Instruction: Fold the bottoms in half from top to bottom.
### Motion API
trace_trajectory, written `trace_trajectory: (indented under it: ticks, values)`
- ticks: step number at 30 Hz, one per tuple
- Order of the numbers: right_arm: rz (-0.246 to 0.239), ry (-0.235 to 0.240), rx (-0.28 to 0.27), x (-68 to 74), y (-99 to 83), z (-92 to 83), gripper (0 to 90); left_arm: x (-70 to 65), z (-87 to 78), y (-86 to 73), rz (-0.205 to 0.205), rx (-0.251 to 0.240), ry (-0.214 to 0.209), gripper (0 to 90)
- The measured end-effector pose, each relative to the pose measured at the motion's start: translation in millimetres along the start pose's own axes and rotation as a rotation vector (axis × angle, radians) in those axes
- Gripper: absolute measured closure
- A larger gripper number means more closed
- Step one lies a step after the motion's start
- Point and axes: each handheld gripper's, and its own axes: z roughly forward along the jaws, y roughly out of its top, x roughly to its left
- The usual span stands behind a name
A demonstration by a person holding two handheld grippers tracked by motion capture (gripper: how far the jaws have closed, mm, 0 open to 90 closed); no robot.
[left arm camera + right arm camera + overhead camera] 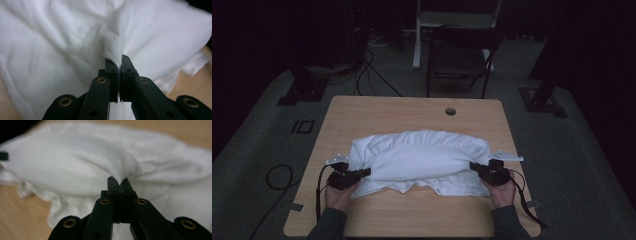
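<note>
White cotton-like cloth [419, 162], crumpled and bunched, lies across the middle of the pale wooden table [412, 112] in the high view, reaching from the left tongs [364, 173] at the lower left of centre to the right tongs [475, 167] at the lower right; the cloth looks like a sheet or a large garment, though which of the two I cannot tell.

Each pair of tongs is closed tight on a pinch of the fabric; in the left gripper view the black jaws meet with a peak of cloth [113, 53] squeezed between the left tongs [117, 62], and folds fan upward from that point; in the right gripper view the right tongs [118, 182] clamp a similar gathered tuft [122, 173], the fabric spreading away toward the upper left of the frame.

The two grips sit at opposite ends of the bundle, near its front edge; that placement reads as preparation to lift or stretch the cloth between both hands, since holding the ends lets the middle hang or pull flat; a thick roll of fabric still mounds between them, so spreading appears hardly begun.

Beyond the table's far edge, at the top of the high view, a dark chair [459, 57] stands on the grey floor.
</note>
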Motion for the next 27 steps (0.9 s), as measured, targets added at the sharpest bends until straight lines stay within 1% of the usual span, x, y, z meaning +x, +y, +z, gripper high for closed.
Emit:
trace_trajectory:
  ticks: [3, 5, 6, 7, 9, 10, 11, 12, 14, 16, 18, 20, 22, 23, 24, 25, 27]
  values:
    - [0.030, 0.006, 0.093, -3.6, -18.0, 15.6, 90.0, 3.2, 9.1, -7.0, -0.031, 0.032, 0.017, 84.5]
    - [0.047, 0.012, 0.147, -4.0, -25.4, 25.6, 89.6, 2.2, 8.2, -6.8, -0.027, 0.028, 0.030, 79.4]
    - [0.040, 0.005, 0.157, -3.0, -25.8, 27.6, 88.9, 1.4, 5.9, -6.0, -0.019, 0.016, 0.041, 71.8]
    - [0.031, -0.005, 0.154, -2.3, -24.0, 26.9, 85.1, 1.5, 2.0, -5.4, -0.015, 0.000, 0.041, 63.7]
    - [0.022, -0.013, 0.124, -1.4, -18.1, 20.1, 70.5, 2.7, -8.5, -3.5, -0.014, -0.027, 0.054, 53.4]
    - [0.016, -0.032, 0.102, -1.1, -15.2, 15.0, 64.1, 3.4, -14.2, -2.2, -0.012, -0.050, 0.056, 50.3]
    - [0.015, -0.044, 0.076, -1.1, -12.3, 9.7, 59.1, 3.7, -20.4, -0.4, -0.005, -0.071, 0.068, 48.6]
    - [0.021, -0.045, 0.046, -1.3, -9.3, 4.3, 55.0, 4.2, -26.0, 2.0, -0.003, -0.090, 0.081, 45.9]
    - [0.024, -0.050, -0.014, 0.4, -1.9, -4.3, 48.5, 5.8, -34.9, 8.6, -0.007, -0.121, 0.088, 40.2]
    - [0.018, -0.038, -0.053, 4.2, 7.5, -6.6, 43.1, 8.7, -39.8, 15.8, -0.027, -0.145, 0.103, 36.3]
    - [0.007, -0.039, -0.070, 10.5, 17.7, -3.8, 39.7, 13.5, -40.0, 21.8, -0.062, -0.154, 0.101, 32.9]
    - [-0.004, -0.022, -0.092, 17.6, 27.4, 1.0, 37.8, 17.1, -36.9, 25.7, -0.091, -0.162, 0.113, 30.6]
    - [-0.020, -0.006, -0.104, 25.9, 36.5, 7.7, 36.9, 20.7, -30.9, 28.3, -0.118, -0.149, 0.121, 27.5]
    - [-0.034, 0.001, -0.108, 29.6, 40.7, 12.0, 36.6, 22.0, -27.4, 29.2, -0.126, -0.143, 0.132, 27.4]
    - [-0.049, 0.008, -0.108, 33.3, 44.7, 16.4, 36.1, 23.5, -23.8, 30.1, -0.132, -0.132, 0.143, 25.4]
    - [-0.061, 0.011, -0.108, 36.9, 48.4, 21.0, 35.9, 25.1, -20.3, 30.5, -0.139, -0.126, 0.146, 24.5]
    - [-0.077, 0.019, -0.104, 42.5, 54.6, 30.4, 35.8, 27.3, -14.1, 30.8, -0.152, -0.118, 0.169, 23.1]
